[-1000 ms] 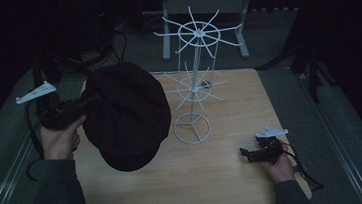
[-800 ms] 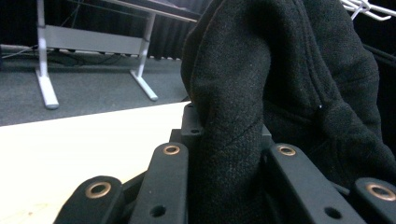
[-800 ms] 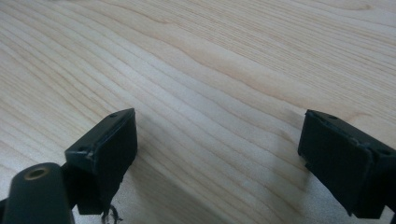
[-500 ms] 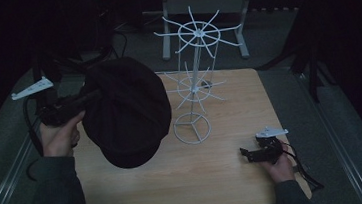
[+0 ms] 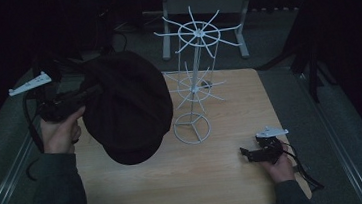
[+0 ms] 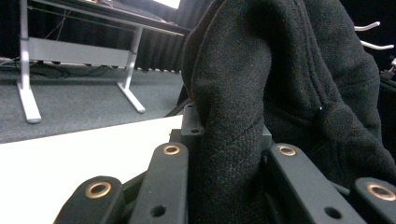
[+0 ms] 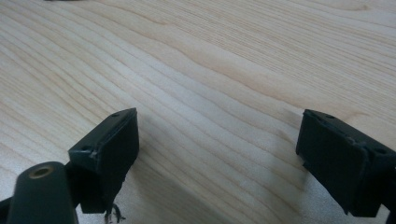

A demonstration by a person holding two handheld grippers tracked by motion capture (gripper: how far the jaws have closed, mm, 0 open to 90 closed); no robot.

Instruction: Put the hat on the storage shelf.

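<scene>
A large black cap (image 5: 126,104) hangs above the left half of the wooden table (image 5: 226,178), its brim pointing down toward me. My left gripper (image 5: 88,93) is shut on the cap's edge, held up at the table's left side. In the left gripper view the black fabric (image 6: 243,107) is clamped between the jaws. A white wire display stand (image 5: 194,80) with spoked rings rises at the table's middle, just right of the cap. My right gripper (image 5: 247,154) rests low on the table near the front right, open, with bare wood (image 7: 219,84) between its fingers (image 7: 109,151).
Grey carpeted floor surrounds the table. A grey metal desk frame (image 5: 200,4) stands behind the table, also seen as desk legs (image 6: 28,93) in the left gripper view. Cables trail from the right gripper over the table's front right edge.
The left gripper has carried the cap slightly left and up, tilting it. The right gripper has stayed in place on the table.
</scene>
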